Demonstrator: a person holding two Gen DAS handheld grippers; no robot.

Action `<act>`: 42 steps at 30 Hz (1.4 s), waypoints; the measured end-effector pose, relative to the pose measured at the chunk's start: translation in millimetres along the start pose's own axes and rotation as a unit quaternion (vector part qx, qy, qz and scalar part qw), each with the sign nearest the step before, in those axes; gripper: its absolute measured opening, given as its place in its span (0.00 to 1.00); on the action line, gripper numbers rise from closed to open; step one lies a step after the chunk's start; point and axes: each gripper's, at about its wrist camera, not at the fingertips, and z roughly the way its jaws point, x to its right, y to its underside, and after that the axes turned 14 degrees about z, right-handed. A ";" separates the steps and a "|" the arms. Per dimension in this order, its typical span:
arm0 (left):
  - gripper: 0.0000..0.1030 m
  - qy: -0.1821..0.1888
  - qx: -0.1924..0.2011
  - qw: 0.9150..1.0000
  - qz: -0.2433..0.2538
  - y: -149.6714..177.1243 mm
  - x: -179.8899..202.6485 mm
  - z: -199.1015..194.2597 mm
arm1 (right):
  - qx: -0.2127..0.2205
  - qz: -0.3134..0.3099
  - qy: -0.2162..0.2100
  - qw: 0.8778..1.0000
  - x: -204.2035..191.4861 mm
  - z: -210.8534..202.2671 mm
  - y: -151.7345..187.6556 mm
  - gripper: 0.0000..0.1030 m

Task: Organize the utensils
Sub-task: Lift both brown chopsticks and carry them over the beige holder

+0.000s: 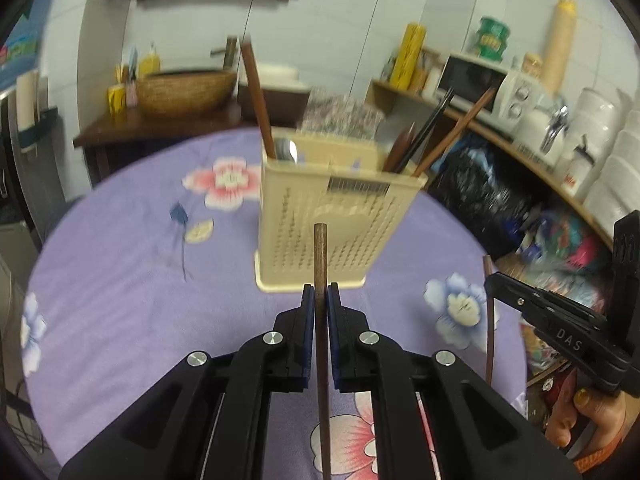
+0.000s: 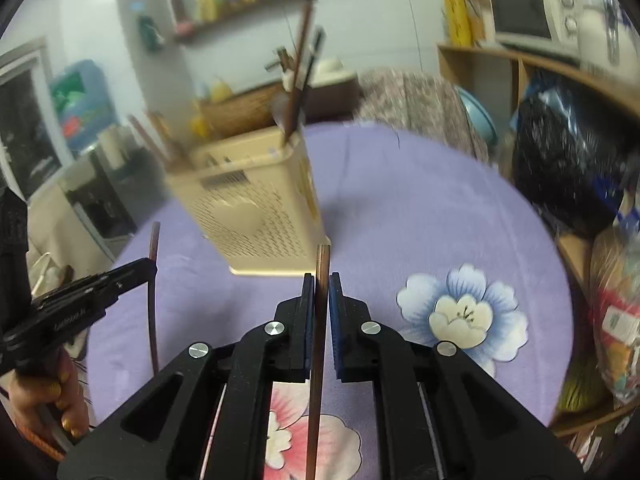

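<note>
Each claw, left (image 1: 320,294) and right (image 2: 321,284), is clamped on an upright brown chopstick (image 1: 321,264); the beige utensil holder (image 1: 334,204) stands at twelve o'clock. Thin sticks may pivot, missing its compartments

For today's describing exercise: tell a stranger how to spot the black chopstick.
Find the purple cloth, then the beige holder standing on it. In the holder's right-hand compartment, sticks lean out to the right; the black chopstick is the only black one, its neighbours being brown.
</note>
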 end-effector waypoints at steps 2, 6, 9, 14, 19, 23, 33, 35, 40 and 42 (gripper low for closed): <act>0.08 -0.004 0.032 0.999 0.009 -7.9 -1.8 -25.8 | 0.021 -0.013 -0.013 1.000 -7.0 -24.6 -4.5 0.07; 0.08 -0.005 0.061 0.998 0.010 -15.9 -6.6 -49.2 | 0.046 -0.015 -0.038 0.998 -13.1 -59.2 -10.5 0.05; 0.08 -0.009 0.065 0.998 0.011 -18.1 -10.4 -50.3 | 0.059 -0.021 -0.039 0.997 -19.2 -71.2 -14.1 0.04; 0.08 -0.010 0.068 0.998 0.006 -16.3 -9.7 -48.5 | 0.040 -0.013 -0.022 0.999 -10.8 -49.9 -18.8 0.05; 0.08 -0.009 0.070 0.997 0.011 -15.5 -9.7 -52.7 | 0.008 -0.017 0.012 1.000 -3.7 -3.8 -3.3 0.49; 0.08 -0.009 0.070 0.997 0.009 -15.6 -10.0 -52.0 | -0.050 -0.034 0.005 0.998 -8.3 43.5 16.5 0.39; 0.08 -0.007 0.071 0.997 0.017 -15.7 -6.3 -53.1 | -0.134 -0.086 0.048 0.986 -30.8 139.8 46.4 0.25; 0.08 -0.007 0.070 0.997 0.016 -16.0 -6.0 -52.6 | -0.133 -0.099 0.062 0.984 -36.8 143.8 47.0 0.20; 0.08 -0.007 0.070 0.997 0.017 -16.1 -6.3 -53.0 | -0.142 -0.100 0.074 0.982 -42.7 148.5 45.3 0.09; 0.08 -0.007 0.070 0.997 0.017 -16.3 -6.6 -53.0 | -0.147 -0.094 0.061 0.983 -39.6 146.8 40.2 0.08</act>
